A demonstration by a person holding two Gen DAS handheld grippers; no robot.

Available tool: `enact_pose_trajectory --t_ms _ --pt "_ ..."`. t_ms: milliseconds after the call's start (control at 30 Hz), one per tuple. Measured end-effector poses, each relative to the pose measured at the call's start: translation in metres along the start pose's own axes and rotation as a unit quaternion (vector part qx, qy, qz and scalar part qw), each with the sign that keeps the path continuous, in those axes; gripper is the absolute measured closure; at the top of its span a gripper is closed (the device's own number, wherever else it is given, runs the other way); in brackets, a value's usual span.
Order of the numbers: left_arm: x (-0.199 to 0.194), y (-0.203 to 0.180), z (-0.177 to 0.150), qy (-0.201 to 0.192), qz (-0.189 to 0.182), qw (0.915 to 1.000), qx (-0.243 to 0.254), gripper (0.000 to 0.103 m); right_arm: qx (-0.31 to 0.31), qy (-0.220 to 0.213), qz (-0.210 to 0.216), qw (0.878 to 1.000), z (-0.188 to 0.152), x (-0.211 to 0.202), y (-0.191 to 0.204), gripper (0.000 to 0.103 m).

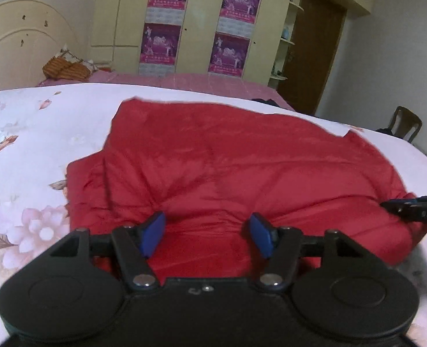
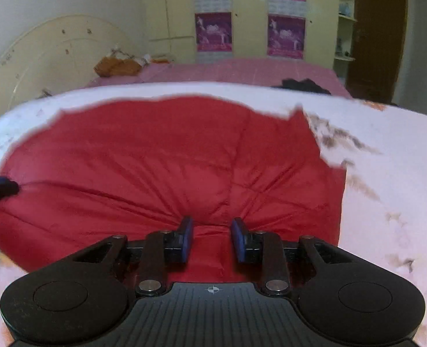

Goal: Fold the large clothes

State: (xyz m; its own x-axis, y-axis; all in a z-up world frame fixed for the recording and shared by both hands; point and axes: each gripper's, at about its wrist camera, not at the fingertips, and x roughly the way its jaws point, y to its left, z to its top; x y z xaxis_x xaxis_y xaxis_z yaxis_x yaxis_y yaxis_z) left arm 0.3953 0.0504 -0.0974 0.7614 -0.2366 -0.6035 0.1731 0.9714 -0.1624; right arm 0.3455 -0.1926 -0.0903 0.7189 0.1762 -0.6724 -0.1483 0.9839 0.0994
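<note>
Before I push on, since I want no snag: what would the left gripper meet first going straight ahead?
Most likely the red garment: the left gripper, jaws open, points down at its puffy near fold.

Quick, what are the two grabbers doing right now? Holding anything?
Left gripper: open above the red garment, holding nothing.
Right gripper: open, narrower gap, nothing pinched.

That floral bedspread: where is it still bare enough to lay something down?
The floral bedspread lies bare left of the red garment, and right of it toward the bed's edge in the right wrist view. The middle is crowded: the garment with both tongs over its near edge.
</note>
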Motion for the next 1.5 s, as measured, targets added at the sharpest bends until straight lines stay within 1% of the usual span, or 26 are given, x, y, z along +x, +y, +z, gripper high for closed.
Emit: enact_pose_trajectory --t_ms 167,233,267,300,333,367,400,467,500,567,633,700,733,800,833,900,933,967,1000,1033,1067,1100,1167,1267,1400,1500 --pt "-0.002 0.012 0.01 0.007 0.021 0.9996 -0.016 0.039 0.038 0.006 -0.011 0.999 0.004 0.001 -0.006 0.074" --pt "-0.02 0.014 0.01 0.007 0.039 0.9989 -0.026 0.037 0.06 0.001 -0.046 0.997 0.006 -0.02 -0.013 0.074" --pt "-0.034 0.015 0.005 0.006 0.05 0.998 -0.038 0.027 0.08 -0.01 -0.052 0.995 0.003 -0.034 -0.019 0.074" --pt "-0.044 0.019 0.005 0.005 0.066 0.9964 -0.054 0.02 0.109 -0.017 -0.053 0.992 -0.001 -0.048 -0.028 0.062" --pt "-0.058 0.025 0.003 -0.002 0.073 0.9942 -0.079 0.014 0.141 -0.024 -0.05 0.988 -0.006 -0.062 -0.038 0.029" --pt "-0.07 0.03 0.002 -0.009 0.07 0.9923 -0.102 0.014 0.168 -0.038 -0.048 0.984 -0.01 -0.076 -0.047 0.019" --pt "-0.082 0.036 -0.003 -0.015 0.061 0.989 -0.134 0.014 0.191 -0.05 -0.04 0.979 -0.016 -0.088 -0.055 0.018" --pt "-0.099 0.048 -0.016 -0.02 0.026 0.9768 -0.212 0.018 0.247 -0.05 -0.022 0.967 -0.028 -0.103 -0.071 0.018" --pt "-0.103 0.054 -0.024 -0.022 0.006 0.9678 -0.251 0.02 0.28 -0.049 -0.011 0.959 -0.035 -0.105 -0.08 0.019" --pt "-0.101 0.063 -0.039 -0.022 -0.034 0.9432 -0.33 0.025 0.342 -0.044 0.019 0.939 -0.046 -0.102 -0.094 0.02" --pt "-0.09 0.067 -0.046 -0.018 -0.047 0.9247 -0.377 0.027 0.409 -0.032 0.052 0.91 -0.058 -0.089 -0.105 0.035" --pt "-0.079 0.068 -0.053 -0.025 -0.054 0.909 -0.413 0.029 0.454 -0.031 0.07 0.888 -0.067 -0.082 -0.111 0.041" --pt "-0.073 0.069 -0.053 -0.031 -0.057 0.9024 -0.426 0.029 0.47 -0.033 0.073 0.879 -0.069 -0.076 -0.112 0.044" --pt "-0.062 0.068 -0.046 -0.035 -0.055 0.9013 -0.428 0.031 0.487 -0.045 0.077 0.869 -0.065 -0.069 -0.116 0.044" --pt "-0.055 0.069 -0.043 -0.036 -0.056 0.9004 -0.43 0.031 0.489 -0.046 0.077 0.868 -0.063 -0.066 -0.116 0.044" --pt "-0.042 0.069 -0.034 -0.035 -0.053 0.9019 -0.427 0.032 0.48 -0.042 0.074 0.873 -0.054 -0.058 -0.114 0.045" --pt "-0.035 0.068 -0.029 -0.033 -0.05 0.9049 -0.421 0.038 0.473 -0.04 0.07 0.878 -0.048 -0.053 -0.112 0.046" --pt "-0.028 0.067 -0.024 -0.026 -0.042 0.9099 -0.412 0.05 0.467 -0.038 0.066 0.881 -0.043 -0.05 -0.111 0.051" --pt "-0.023 0.066 -0.021 -0.02 -0.034 0.9138 -0.404 0.055 0.463 -0.032 0.064 0.884 -0.04 -0.046 -0.111 0.067" --pt "-0.019 0.068 -0.018 -0.017 -0.029 0.9165 -0.399 0.064 0.46 -0.03 0.065 0.885 -0.038 -0.044 -0.111 0.074" --pt "-0.018 0.069 -0.018 -0.016 -0.029 0.9171 -0.397 0.071 0.454 -0.033 0.067 0.888 -0.035 -0.043 -0.11 0.078" --pt "-0.018 0.071 -0.017 -0.016 -0.031 0.9169 -0.398 0.073 0.446 -0.035 0.066 0.892 -0.036 -0.045 -0.108 0.083" --pt "-0.027 0.069 -0.016 -0.021 -0.035 0.9214 -0.387 0.081 0.43 -0.04 0.061 0.9 -0.034 -0.052 -0.102 0.087" --pt "-0.038 0.062 -0.013 -0.027 -0.043 0.9274 -0.371 0.084 0.402 -0.055 0.056 0.912 -0.028 -0.063 -0.094 0.089" --pt "-0.058 0.049 -0.022 -0.028 -0.048 0.9266 -0.372 0.084 0.376 -0.053 0.051 0.924 -0.031 -0.079 -0.092 0.09" --pt "-0.075 0.037 -0.035 -0.026 -0.051 0.9269 -0.371 0.084 0.37 -0.051 0.05 0.926 -0.045 -0.101 -0.096 0.09"
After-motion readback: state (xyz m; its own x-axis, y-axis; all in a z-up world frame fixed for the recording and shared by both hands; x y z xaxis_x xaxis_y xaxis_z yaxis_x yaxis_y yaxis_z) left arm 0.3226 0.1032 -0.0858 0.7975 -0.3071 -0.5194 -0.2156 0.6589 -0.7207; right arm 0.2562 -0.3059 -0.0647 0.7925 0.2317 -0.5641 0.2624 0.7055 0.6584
